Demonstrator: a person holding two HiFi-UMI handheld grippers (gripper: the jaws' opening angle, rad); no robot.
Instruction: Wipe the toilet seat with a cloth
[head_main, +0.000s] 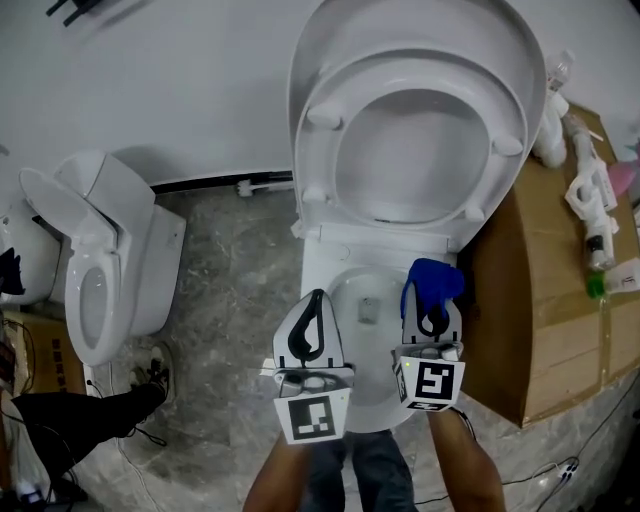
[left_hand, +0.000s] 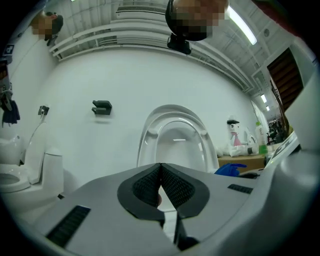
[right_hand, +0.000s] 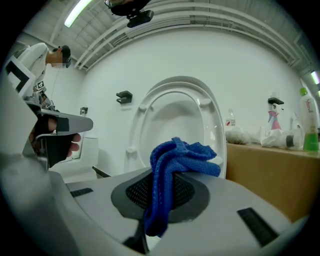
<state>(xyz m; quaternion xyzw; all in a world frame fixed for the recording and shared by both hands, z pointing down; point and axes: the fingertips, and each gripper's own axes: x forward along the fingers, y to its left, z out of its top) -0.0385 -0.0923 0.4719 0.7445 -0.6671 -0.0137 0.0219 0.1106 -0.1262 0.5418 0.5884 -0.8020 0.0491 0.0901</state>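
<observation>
The right gripper (head_main: 432, 303) has its jaws clamped on a crumpled blue cloth (head_main: 432, 281), tuft forward, seemingly to wipe the raised white toilet seat (head_main: 415, 72). The left gripper (head_main: 315, 305) has its jaws together, empty.

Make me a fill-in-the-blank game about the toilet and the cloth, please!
1. The cloth in the right gripper is ____ in colour.
2. The toilet seat is tipped ____ against its lid.
3. The left gripper, with its jaws shut, holds ____.
Missing words: blue; up; nothing.
</observation>
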